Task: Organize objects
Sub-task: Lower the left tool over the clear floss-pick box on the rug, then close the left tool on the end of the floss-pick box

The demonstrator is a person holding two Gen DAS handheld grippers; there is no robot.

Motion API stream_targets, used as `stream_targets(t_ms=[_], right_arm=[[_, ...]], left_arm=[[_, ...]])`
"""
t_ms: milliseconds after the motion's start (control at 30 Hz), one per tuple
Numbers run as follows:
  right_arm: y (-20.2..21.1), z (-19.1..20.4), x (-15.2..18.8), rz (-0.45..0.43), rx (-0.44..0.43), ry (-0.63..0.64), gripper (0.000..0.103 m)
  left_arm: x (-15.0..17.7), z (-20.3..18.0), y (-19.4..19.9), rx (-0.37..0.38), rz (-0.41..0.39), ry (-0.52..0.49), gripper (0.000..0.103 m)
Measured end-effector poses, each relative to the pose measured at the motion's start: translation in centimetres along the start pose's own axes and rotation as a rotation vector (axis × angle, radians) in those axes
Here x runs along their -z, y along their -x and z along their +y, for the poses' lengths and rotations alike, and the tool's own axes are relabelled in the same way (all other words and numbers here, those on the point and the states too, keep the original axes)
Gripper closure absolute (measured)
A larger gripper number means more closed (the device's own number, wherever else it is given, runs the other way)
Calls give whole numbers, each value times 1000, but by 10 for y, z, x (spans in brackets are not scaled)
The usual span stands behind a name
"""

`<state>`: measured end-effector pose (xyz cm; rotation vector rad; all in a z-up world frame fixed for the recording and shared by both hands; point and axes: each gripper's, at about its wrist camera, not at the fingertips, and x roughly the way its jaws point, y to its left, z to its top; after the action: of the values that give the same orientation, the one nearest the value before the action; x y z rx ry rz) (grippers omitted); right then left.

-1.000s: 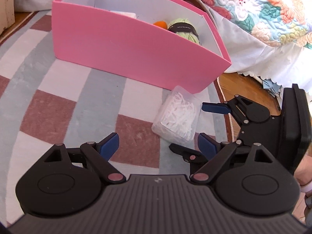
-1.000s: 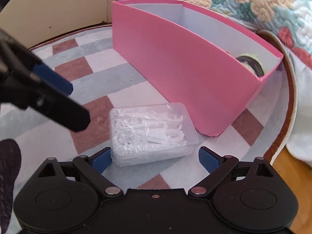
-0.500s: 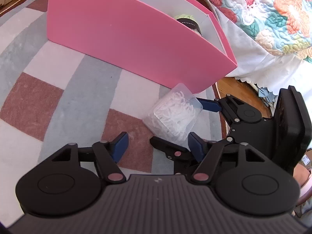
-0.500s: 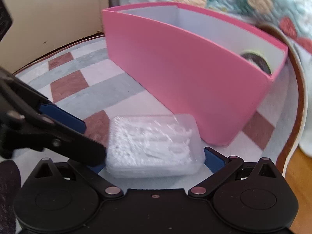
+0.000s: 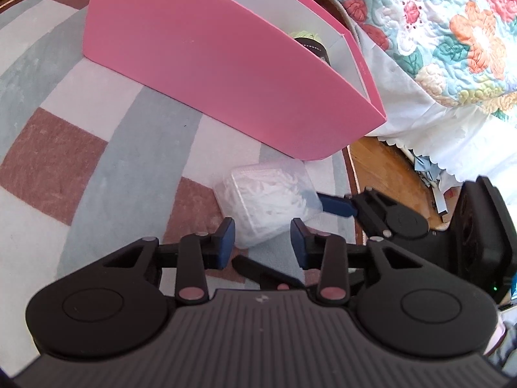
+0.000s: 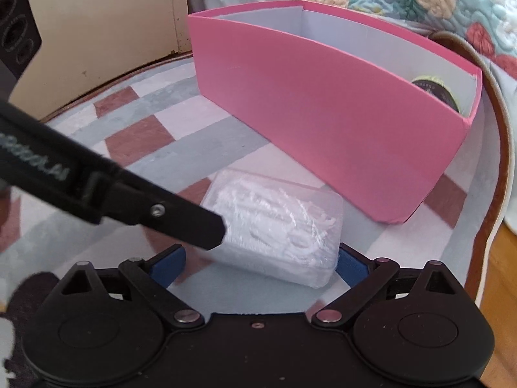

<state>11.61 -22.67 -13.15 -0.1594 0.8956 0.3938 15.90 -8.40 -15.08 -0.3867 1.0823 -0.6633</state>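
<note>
A clear plastic box of white floss picks [image 5: 269, 201] [image 6: 278, 226] lies tilted on the checked rug, just in front of the pink box [image 5: 226, 74] [image 6: 323, 119]. My right gripper [image 6: 258, 260] holds its blue pads against both sides of the clear box; it also shows in the left wrist view [image 5: 336, 208]. My left gripper [image 5: 261, 242] is open, its pads at the near end of the clear box. One left finger [image 6: 181, 218] touches the clear box's left side. A green yarn ball [image 5: 310, 40] sits inside the pink box.
A bed with a floral quilt [image 5: 452, 26] and white skirt stands right of the pink box. Bare wood floor [image 5: 387, 168] lies past the rug's brown edge. A beige cabinet [image 6: 97, 26] stands at the back left.
My right gripper has closed onto the clear box and tilted it up. My left gripper has moved right, toward the clear box, and narrowed its opening around its near end.
</note>
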Motion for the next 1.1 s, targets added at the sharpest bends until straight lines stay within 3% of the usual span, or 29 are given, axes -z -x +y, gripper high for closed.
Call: stream_targets(t_ms=[200,300,400,533,667,733,900,1100], right_arm=[[13,-2,9,-53,-62,-208,3],[17,0,14,-89,-66,-299,7],[18,10,14,-90,-29,-296,11],[23,18,12,-94,-61,-311,17],[21,25,8,-74,-40,-299,22],[23,27,9,-68,-42,-310,24],[31,41,12,-99,-39,-366,24],[29,44,14,-89,-20,-426,23]], left_arm=[[-3,10,7,-3,-4,35,67],[-4,13,6,-14,38,36,67],[-3,16,10,-25,34,52,67],[-6,20,21,-71,2,73,67],[-7,24,23,-75,71,92,67],[-6,29,25,-84,69,113,67],[-8,17,25,-174,93,28,67],[-15,29,32,-136,47,56,67]])
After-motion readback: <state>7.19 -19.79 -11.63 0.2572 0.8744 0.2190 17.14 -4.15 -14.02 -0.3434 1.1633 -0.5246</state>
